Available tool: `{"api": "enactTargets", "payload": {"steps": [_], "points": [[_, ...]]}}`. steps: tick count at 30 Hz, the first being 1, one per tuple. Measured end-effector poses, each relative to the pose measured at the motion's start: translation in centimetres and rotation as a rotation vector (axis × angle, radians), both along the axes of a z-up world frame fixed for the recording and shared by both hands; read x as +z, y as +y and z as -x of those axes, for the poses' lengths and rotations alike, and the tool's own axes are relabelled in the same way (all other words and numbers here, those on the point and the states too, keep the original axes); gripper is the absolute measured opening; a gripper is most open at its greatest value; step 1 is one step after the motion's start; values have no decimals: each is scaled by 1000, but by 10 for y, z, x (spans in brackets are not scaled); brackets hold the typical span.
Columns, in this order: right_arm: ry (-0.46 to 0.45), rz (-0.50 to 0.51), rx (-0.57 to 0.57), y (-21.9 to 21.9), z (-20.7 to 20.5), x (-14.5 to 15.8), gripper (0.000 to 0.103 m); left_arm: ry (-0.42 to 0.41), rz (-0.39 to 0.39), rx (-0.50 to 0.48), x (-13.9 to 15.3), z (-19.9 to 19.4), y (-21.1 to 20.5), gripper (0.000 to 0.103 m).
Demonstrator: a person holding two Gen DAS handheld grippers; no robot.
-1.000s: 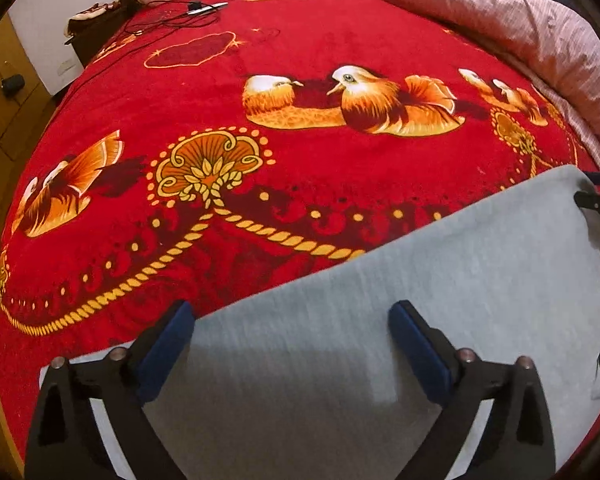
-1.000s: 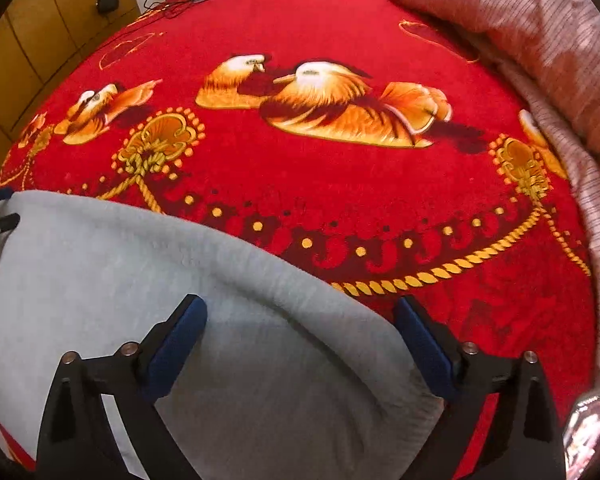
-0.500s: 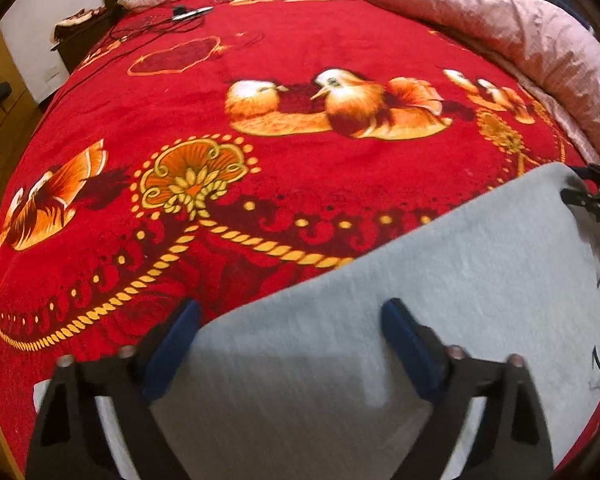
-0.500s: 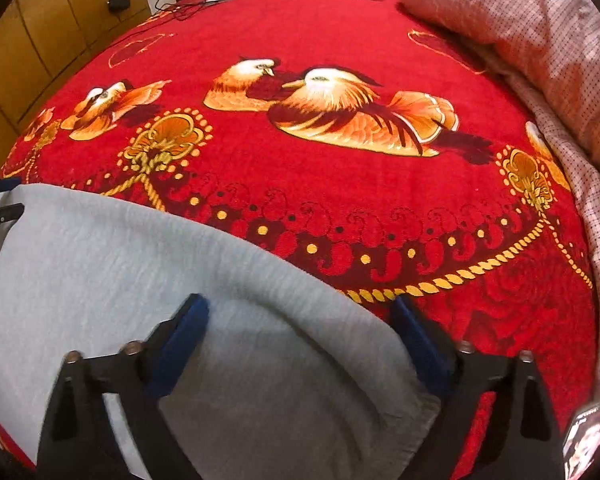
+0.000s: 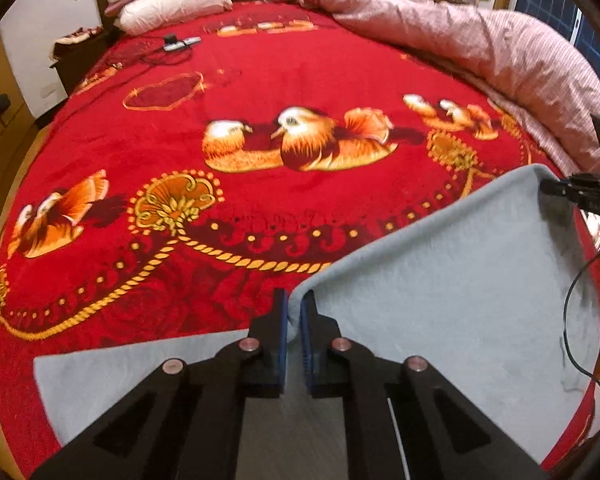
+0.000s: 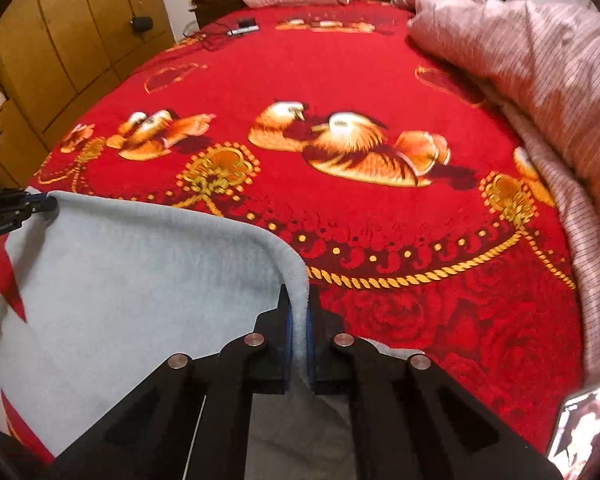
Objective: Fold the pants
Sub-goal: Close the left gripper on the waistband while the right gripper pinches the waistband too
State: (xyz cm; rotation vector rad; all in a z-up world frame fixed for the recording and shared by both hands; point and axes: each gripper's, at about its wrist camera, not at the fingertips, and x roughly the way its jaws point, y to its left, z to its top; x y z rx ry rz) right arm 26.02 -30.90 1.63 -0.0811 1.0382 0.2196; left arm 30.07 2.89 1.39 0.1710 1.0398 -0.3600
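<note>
Light grey pants [image 5: 440, 292] lie at the near end of a red bed cover. My left gripper [image 5: 294, 310] is shut on the left corner of their lifted edge. A lower grey layer [image 5: 112, 372] stays flat on the bed to its left. In the right wrist view the same grey pants [image 6: 140, 280] hang raised, and my right gripper [image 6: 298, 312] is shut on their right corner. Each view shows the other gripper's tips at the far end of the held edge: right gripper [image 5: 568, 190], left gripper [image 6: 24, 206].
The red bed cover [image 5: 300, 80] with orange duck patterns stretches ahead. A pink quilt [image 5: 500, 56] is bunched along the right side. Pillows [image 5: 172, 4] and a cabled device [image 5: 180, 44] sit at the headboard. Wooden wardrobe doors [image 6: 68, 40] stand left. A phone [image 6: 580, 420] lies near right.
Both grippers went from open over the flat grey fabric to shut on its edge. The pinched edge has lifted off the bed, showing a lower layer beneath.
</note>
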Motion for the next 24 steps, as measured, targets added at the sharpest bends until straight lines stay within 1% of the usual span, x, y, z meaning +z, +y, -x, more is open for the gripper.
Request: {"api": "enactTargets", "payload": {"steps": [6,10,13,16,19,22,24], "points": [[-69,-24,2,5,32,31,6,-71,16,25,29,33,2,6],[-104,-32,5,8,58,45,6,-110,51,45,49,60,6,6],[-124,-40,7,10,75,51,6,-132,70,61,61,81,9,6],[-132,-50,16,13,97,55,6,-158,61,62,67,104,9,6],[-146,-39,31,19,122,57,6,-183,51,63,69,130,6,6],[-159,-30,37,21,140,56,6,-191,77,77,73,155,8,6],[-164,-32,35,21,153,55,6,-210,89,84,77,172,10,6]]}}
